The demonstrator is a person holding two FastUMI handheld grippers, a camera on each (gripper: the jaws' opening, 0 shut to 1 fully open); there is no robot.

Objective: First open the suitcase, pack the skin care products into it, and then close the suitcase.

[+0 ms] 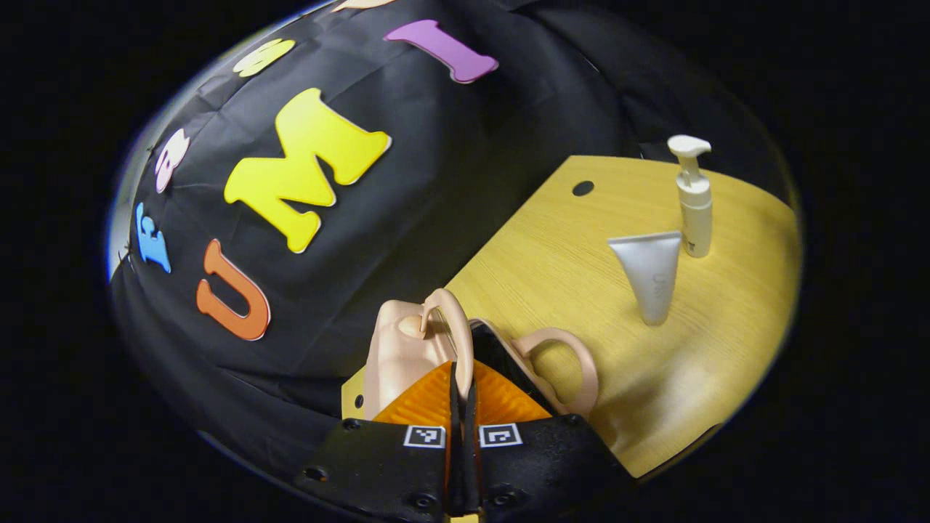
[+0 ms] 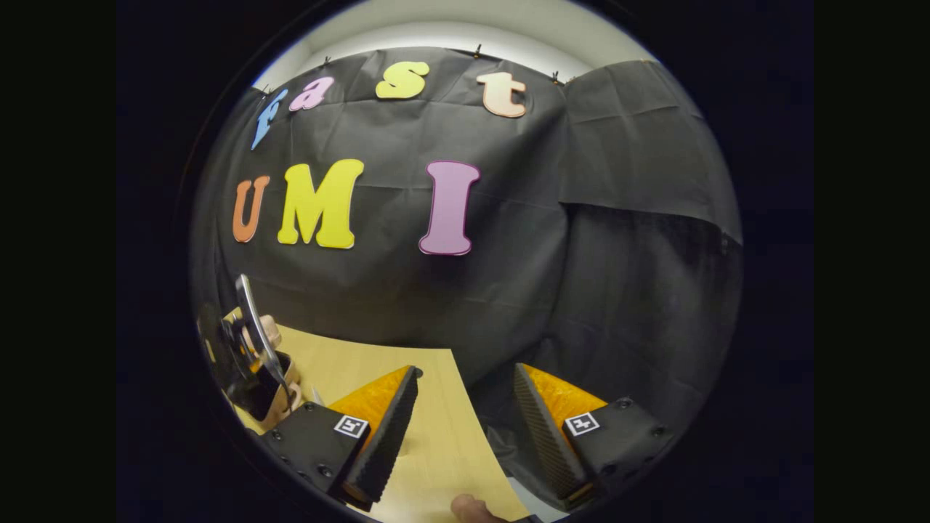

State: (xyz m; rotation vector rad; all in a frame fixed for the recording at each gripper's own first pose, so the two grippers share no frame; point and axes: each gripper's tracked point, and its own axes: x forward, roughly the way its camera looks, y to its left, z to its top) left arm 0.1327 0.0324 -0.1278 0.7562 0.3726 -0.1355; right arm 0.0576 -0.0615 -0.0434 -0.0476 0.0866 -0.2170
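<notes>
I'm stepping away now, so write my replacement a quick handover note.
Left tongs: shut on the handle of the pink suitcase, which looks partly open.
Right tongs: open, holding nothing, over the table edge.
Pump bottle and tube stand upright on the table, not yet packed.
Left: finish opening, pack both, close.

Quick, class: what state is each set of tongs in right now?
Left tongs: shut on the suitcase handle, pinched between both fingers.
Right tongs: open, holding nothing, above the table edge.
</notes>
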